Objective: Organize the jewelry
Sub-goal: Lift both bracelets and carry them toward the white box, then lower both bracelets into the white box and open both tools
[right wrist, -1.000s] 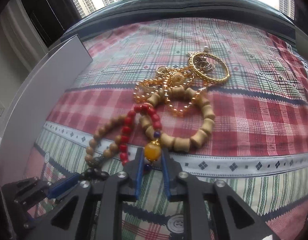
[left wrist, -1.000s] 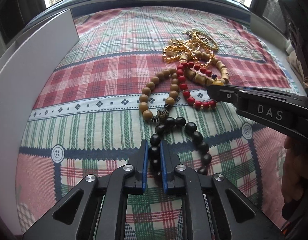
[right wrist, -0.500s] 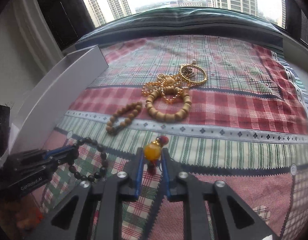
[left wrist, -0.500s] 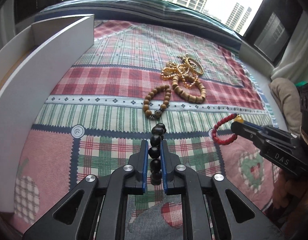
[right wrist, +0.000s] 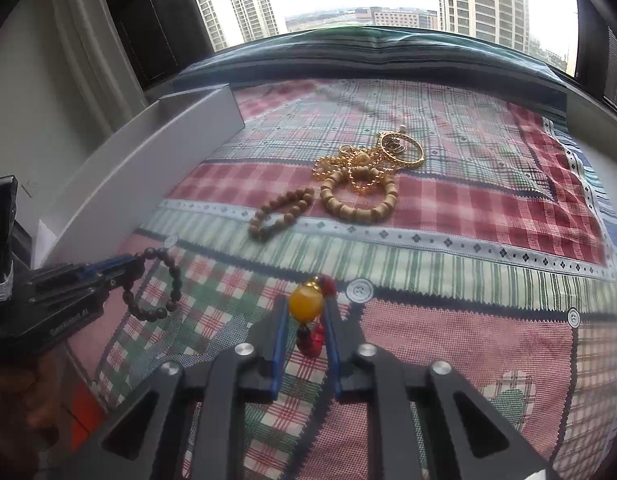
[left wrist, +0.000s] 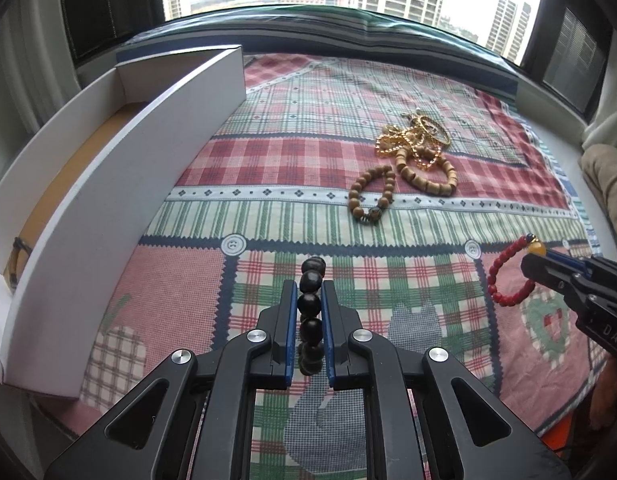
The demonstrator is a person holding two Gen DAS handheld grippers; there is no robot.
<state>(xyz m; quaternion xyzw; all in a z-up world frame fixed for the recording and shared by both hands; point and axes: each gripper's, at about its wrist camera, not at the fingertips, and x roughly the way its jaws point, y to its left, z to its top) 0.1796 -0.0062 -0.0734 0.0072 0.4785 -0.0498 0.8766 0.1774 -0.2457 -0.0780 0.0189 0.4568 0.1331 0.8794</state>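
Observation:
My left gripper is shut on a black bead bracelet and holds it above the patchwork cloth; it also shows in the right wrist view. My right gripper is shut on a red bead bracelet with a yellow bead; the bracelet hangs from it in the left wrist view. On the cloth lie a small brown bead bracelet, a wooden barrel-bead bracelet and a tangle of gold chains and a bangle.
A long white open box with a brown floor stands along the left; a dark ring lies in its near end. A window sill and glass run behind the cloth. A beige cushion is at the right edge.
Both grippers have lifted and drawn back from the jewelry pile, each carrying its bracelet. The black and red bracelets have left the pile. The box interior has come into the left view.

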